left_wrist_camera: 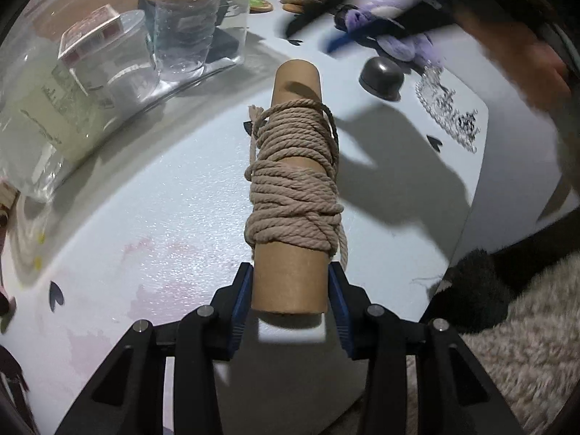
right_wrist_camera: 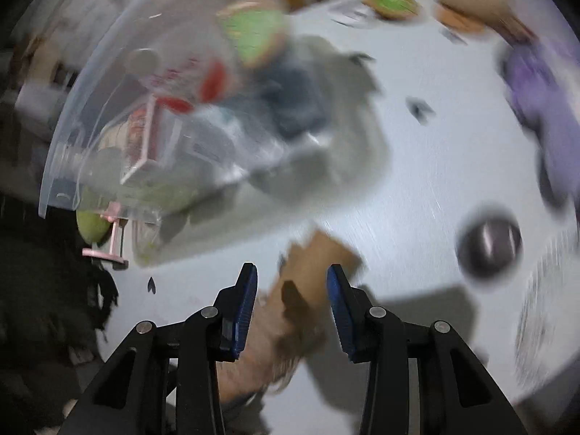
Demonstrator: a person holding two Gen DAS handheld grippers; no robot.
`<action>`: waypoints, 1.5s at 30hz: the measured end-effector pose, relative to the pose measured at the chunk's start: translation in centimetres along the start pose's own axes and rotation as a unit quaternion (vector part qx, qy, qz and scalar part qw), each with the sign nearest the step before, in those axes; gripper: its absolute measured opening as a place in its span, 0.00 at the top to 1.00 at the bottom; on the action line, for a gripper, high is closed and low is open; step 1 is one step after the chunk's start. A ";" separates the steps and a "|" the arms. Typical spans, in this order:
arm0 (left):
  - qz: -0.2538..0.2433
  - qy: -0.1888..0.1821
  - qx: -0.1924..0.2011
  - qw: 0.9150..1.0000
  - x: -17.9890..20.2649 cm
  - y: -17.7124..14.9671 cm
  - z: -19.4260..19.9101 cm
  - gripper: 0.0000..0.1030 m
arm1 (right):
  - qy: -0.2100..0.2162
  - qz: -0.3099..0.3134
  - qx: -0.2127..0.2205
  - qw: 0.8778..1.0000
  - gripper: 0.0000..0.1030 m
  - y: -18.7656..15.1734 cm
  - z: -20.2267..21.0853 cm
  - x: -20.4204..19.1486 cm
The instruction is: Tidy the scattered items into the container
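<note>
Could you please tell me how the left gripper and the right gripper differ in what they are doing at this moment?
The left gripper is shut on the rope spool, gripping the bare cardboard near its end; the right gripper is open, with nothing between its fingers. The left wrist view is sharp, suggesting a steady hand, while the right wrist view is motion-blurred, with the spool beyond it. Both share black frames and blue finger pads.

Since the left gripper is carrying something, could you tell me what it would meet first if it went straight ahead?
Likely nothing soon: past the rope spool held by the left gripper lies bare table; depth is unclear.
</note>
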State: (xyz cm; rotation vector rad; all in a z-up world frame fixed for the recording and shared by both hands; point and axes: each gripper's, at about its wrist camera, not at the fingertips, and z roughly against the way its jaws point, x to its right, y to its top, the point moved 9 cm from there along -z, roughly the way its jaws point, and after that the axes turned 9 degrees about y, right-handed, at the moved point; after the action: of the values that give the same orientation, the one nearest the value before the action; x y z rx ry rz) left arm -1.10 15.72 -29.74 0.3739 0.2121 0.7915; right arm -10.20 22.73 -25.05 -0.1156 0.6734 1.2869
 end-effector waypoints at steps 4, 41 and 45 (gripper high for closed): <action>-0.027 0.001 -0.005 1.000 -0.4 -0.4 -0.2 0.60 | -0.041 0.111 -0.043 0.992 0.60 1.3 -3.6 -1.1; 0.071 0.025 0.011 0.997 -7.2 0.0 -0.3 0.51 | -0.066 0.387 -0.195 0.899 0.21 -12.0 -3.3 -4.1; 0.101 0.039 0.006 0.994 -8.1 -0.9 0.0 0.41 | -0.080 0.390 -0.207 0.894 0.32 -11.5 -5.4 -4.1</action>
State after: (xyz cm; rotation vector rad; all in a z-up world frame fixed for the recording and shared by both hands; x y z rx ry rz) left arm -6.11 9.24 -29.70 0.3806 0.2542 1.0051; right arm -2.32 13.43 -30.50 -0.0850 0.2818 2.1845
